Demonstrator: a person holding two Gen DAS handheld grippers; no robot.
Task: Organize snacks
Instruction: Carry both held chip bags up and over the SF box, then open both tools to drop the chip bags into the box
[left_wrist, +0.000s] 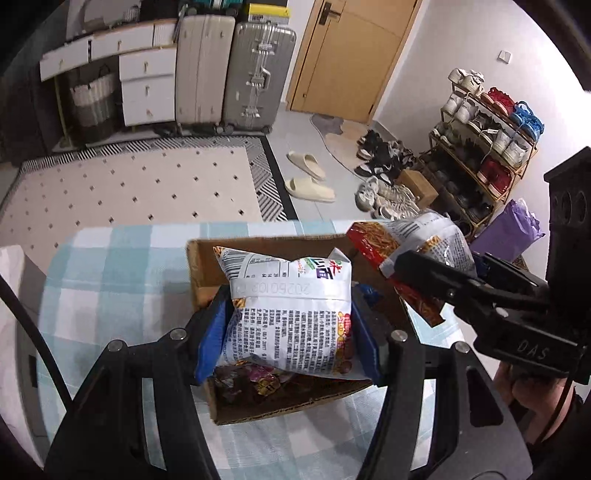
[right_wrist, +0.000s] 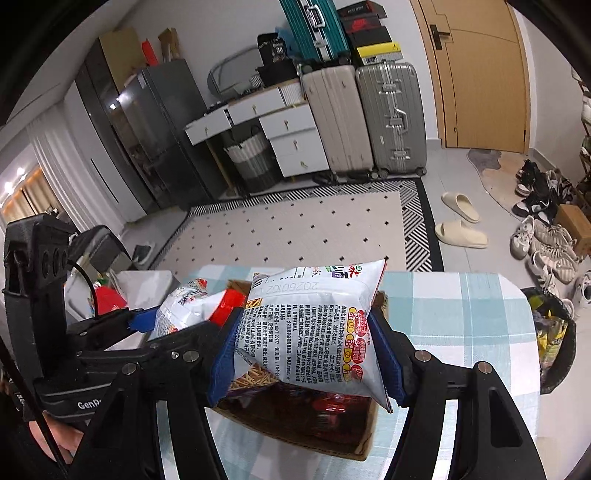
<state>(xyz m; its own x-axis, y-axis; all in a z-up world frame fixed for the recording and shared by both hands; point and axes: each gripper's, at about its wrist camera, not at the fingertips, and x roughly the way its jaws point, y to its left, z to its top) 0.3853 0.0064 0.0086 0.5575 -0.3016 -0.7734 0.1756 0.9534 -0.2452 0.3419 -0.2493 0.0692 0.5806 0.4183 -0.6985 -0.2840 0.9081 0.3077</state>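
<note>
- The left hand-held gripper (left_wrist: 290, 334) is clamped about half open on a white snack bag (left_wrist: 291, 317), its blue pads (left_wrist: 212, 332) pressing both sides of the bag.
- That bag hangs over the open cardboard box (left_wrist: 201, 266), which stands on the table (left_wrist: 110, 266) under a blue-and-white checked cloth; more snack packets (left_wrist: 258, 387) lie inside the box.
- The right hand-held gripper (right_wrist: 308, 347) grips a second white snack bag (right_wrist: 314, 328) the same way, pads on both sides, above the same box (right_wrist: 295, 439).
- In the left wrist view, the right hand-held gripper and its bag sit at about 2 o'clock from the left one's bag, just beside the box's far right corner.
- In the right wrist view, the left one's bag shows at about 9 o'clock.
- A hand (left_wrist: 532, 387) holds the right hand-held gripper's handle.
</note>
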